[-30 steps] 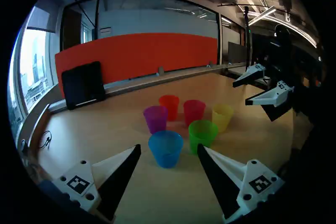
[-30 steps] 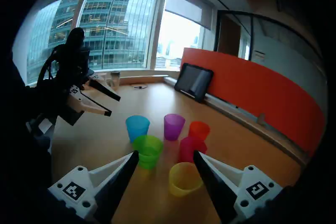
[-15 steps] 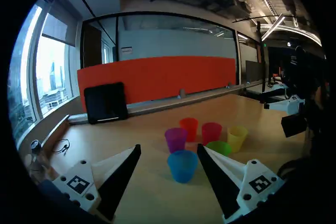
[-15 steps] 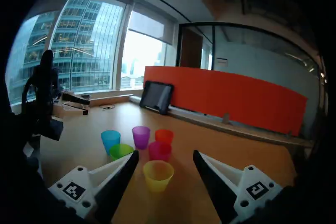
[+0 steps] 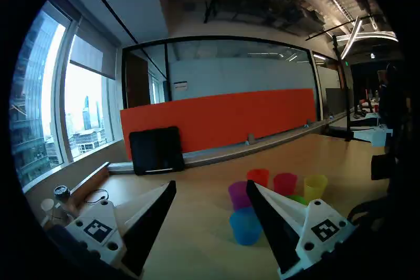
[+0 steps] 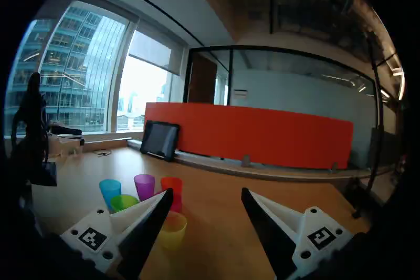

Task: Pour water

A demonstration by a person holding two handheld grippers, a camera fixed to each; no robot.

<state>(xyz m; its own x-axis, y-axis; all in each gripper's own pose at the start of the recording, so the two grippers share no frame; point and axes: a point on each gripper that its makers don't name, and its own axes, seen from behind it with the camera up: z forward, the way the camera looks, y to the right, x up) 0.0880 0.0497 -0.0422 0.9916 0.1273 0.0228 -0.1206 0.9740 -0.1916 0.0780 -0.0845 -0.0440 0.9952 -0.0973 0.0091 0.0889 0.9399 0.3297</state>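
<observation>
Several coloured plastic cups stand clustered on the wooden table [image 5: 205, 251]. In the left gripper view the blue cup [image 5: 244, 226] is nearest, touching the inner edge of my right finger, with the purple cup [image 5: 239, 195], red cup [image 5: 257, 176], magenta cup [image 5: 285, 183] and yellow cup [image 5: 315, 186] behind it. My left gripper [image 5: 210, 184] is open and empty. In the right gripper view the blue cup [image 6: 109, 190], green cup [image 6: 123, 202], purple cup [image 6: 144, 185], red cup [image 6: 171, 184] and yellow cup [image 6: 172, 229] sit at lower left, partly behind my left finger. My right gripper [image 6: 206, 192] is open and empty.
A black tablet [image 5: 156, 149] leans on the ledge below the orange partition [image 5: 226, 117]; it appears too in the right gripper view [image 6: 160, 141]. A cable and small bottles [image 5: 60, 196] lie by the window. A dark figure [image 6: 31, 122] stands at the left edge.
Both cameras have tilted up and pulled back. The cups dropped lower in both views, drifting right in the left gripper view and left in the right gripper view. Both grippers stayed open.
</observation>
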